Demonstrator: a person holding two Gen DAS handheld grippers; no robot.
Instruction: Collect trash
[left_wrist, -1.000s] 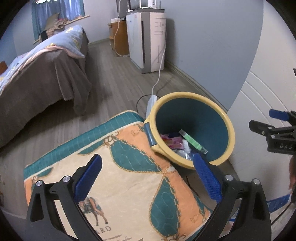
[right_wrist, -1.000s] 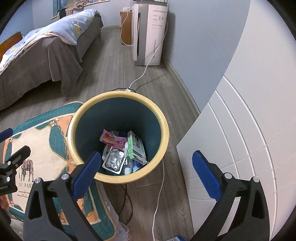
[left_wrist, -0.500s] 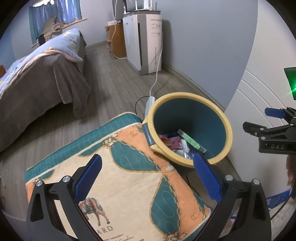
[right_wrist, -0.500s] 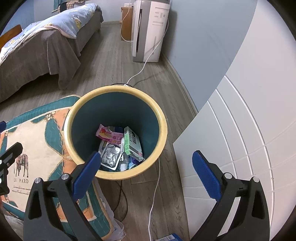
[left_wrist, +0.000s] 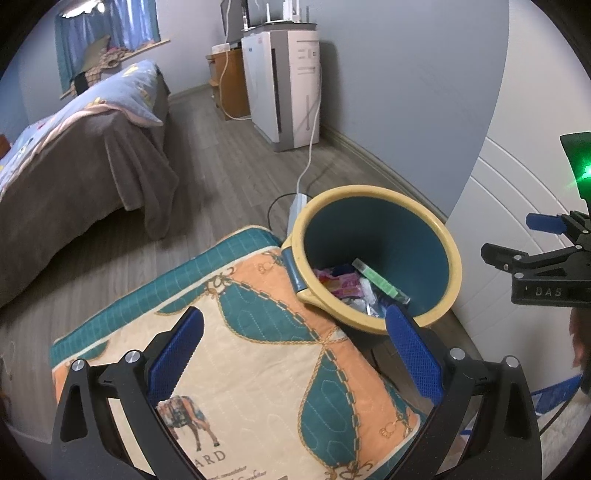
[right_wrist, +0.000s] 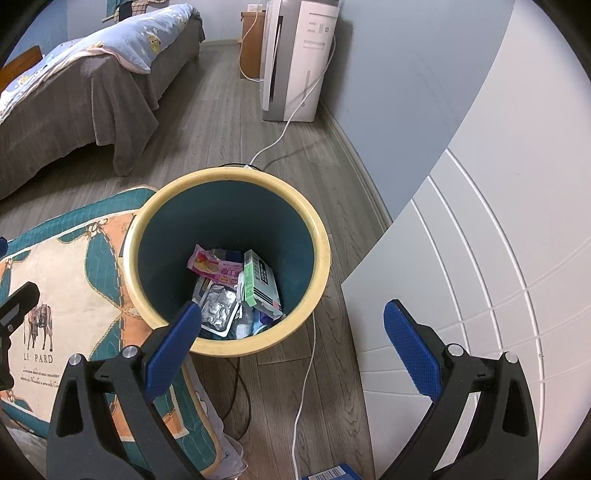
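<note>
Both grippers, left (left_wrist: 293, 354) and right (right_wrist: 291, 350), are spread and empty. Bin (right_wrist: 321, 258) stands on the floor beside a cushion (left_wrist: 258, 350). Inside: a stiff light box (right_wrist: 262, 282), then limp wrappers (right_wrist: 214, 267); pinch edges.

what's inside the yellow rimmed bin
The bin holds a pink wrapper, a green and white box and a foil blister pack. Whatever lies beneath them is covered.
</note>
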